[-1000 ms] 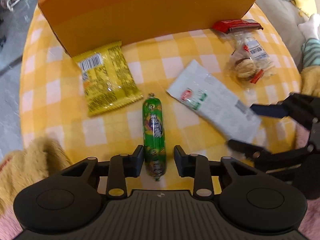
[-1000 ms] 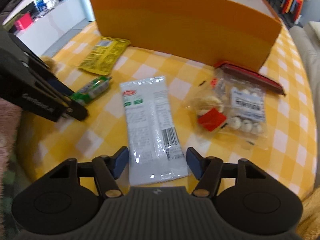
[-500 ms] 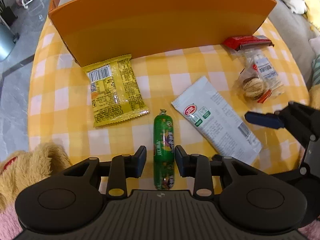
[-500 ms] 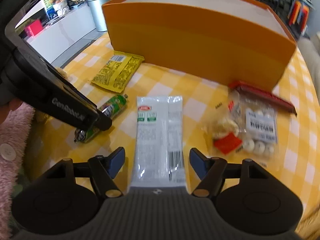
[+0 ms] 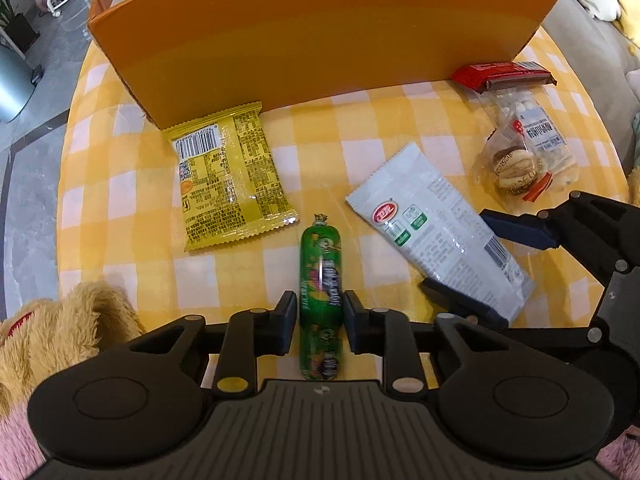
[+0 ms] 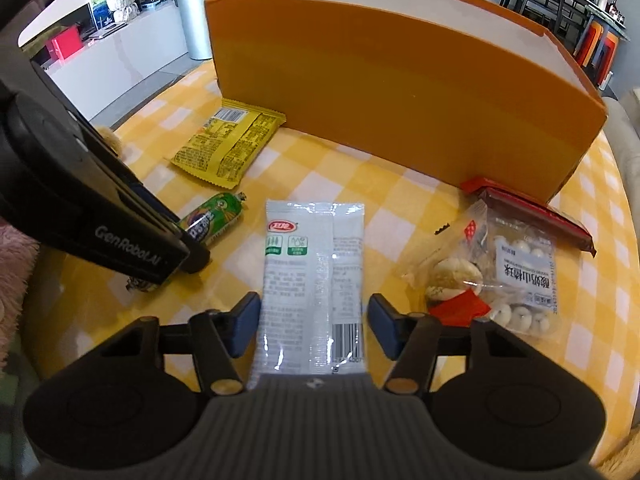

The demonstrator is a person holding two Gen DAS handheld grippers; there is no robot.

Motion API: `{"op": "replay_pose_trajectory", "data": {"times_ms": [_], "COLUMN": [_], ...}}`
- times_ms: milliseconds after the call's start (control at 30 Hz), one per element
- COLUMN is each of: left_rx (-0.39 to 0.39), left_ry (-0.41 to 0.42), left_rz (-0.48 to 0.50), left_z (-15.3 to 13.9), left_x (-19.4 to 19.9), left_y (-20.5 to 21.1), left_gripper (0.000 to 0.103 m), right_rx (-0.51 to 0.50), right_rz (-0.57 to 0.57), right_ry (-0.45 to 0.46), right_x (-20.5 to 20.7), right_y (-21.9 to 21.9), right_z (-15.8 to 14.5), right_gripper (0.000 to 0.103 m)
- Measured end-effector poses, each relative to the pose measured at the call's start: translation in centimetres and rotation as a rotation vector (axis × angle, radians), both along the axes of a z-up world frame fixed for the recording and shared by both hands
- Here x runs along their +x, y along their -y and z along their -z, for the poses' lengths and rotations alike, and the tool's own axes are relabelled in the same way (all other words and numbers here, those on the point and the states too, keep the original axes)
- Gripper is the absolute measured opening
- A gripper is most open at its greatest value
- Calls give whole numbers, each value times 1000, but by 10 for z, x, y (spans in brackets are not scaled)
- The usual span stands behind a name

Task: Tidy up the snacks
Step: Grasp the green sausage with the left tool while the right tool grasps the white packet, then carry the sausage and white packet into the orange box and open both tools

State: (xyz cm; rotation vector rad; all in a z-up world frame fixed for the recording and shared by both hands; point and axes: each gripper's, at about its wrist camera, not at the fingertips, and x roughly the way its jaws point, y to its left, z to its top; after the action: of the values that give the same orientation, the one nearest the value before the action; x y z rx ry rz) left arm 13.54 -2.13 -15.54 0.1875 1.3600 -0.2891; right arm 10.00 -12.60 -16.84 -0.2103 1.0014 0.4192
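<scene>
In the lower centre of the left wrist view, the left gripper (image 5: 321, 322) has its pads pressed against both sides of the green sausage stick (image 5: 321, 288), which lies lengthwise between them on the yellow-and-white checked tablecloth (image 5: 132, 200). In the lower centre of the right wrist view, the right gripper (image 6: 312, 322) straddles the near end of the white snack packet (image 6: 314, 276); its blue-padded jaws are closing, with a narrow gap visible on each side of the packet. The packet's lower edge disappears under the gripper body, and the sausage's near end is partly hidden behind the left gripper in that view. A crinkled yellow foil packet (image 5: 230, 176) lies flat at centre left, touching the tall orange cardboard box (image 5: 320, 36) that fills the top of the frame. At upper right, a clear plastic bag of round white candies (image 6: 516, 276) overlaps a glossy red bar wrapper (image 6: 536, 212). A fuzzy tan plush shape (image 5: 60, 332) is cut off at lower left.
</scene>
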Motion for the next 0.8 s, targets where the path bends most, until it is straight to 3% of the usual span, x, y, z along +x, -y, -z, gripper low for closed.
{"op": "replay_pose_trajectory", "data": {"times_ms": [300,567,800], "left_rx": [40,-3,-64], "left_ry": [22,46,102], "left_rz": [-9,-99,-144], "left_z": [0,-9,-34], "left_x": [-3,-6,-16], "left_y": [11,5,-3], "left_gripper": [24,24,24], "right_rx": [24,146,183], "right_rz": [15,106,136], "right_ry": [-22,-87,-60], "right_x": [0,-1,-11], "right_y": [6,26,34], "right_z": [-3,-8,-23], "right_gripper": [47,46,45]}}
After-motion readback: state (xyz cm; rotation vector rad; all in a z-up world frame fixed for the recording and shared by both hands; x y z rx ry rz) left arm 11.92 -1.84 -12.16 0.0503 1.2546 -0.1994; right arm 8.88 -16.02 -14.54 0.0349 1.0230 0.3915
